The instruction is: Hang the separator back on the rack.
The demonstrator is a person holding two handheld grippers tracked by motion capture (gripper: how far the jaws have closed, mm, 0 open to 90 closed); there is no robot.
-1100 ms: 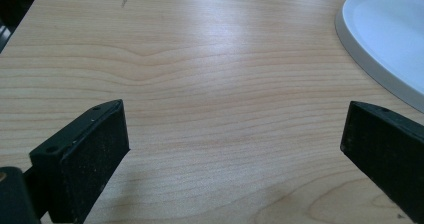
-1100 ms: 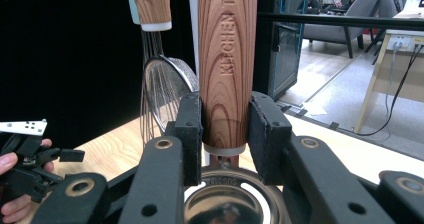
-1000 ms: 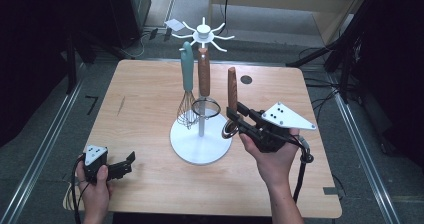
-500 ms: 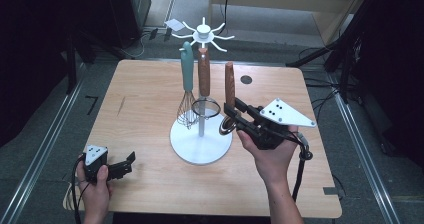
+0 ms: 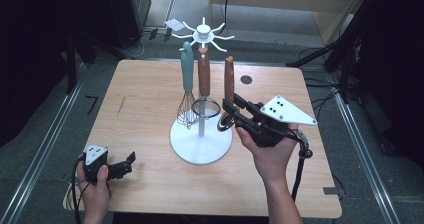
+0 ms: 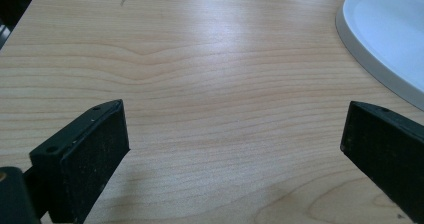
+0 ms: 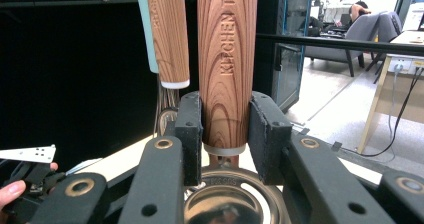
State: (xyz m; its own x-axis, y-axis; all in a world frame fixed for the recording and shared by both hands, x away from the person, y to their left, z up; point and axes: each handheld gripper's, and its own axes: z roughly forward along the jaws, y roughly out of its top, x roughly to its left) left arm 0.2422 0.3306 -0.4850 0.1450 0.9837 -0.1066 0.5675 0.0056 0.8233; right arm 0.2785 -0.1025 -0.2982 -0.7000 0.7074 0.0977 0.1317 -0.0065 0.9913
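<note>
Wooden table [image 5: 150, 99], right gripper [image 5: 231, 115] fingers clamping wood-handled utensil [image 5: 229, 79]

left gripper [image 5: 120, 166]: black, grey plate | right gripper [image 5: 235, 115]: black, brass rivets, grey three-cornered plate, black cable

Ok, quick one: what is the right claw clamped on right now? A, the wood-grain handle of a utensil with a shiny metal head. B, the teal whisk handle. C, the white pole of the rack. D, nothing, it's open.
A: in the right gripper view the right claw has its pads pressed on both sides of the wood-grain handle, just above the shiny metal head.
</note>
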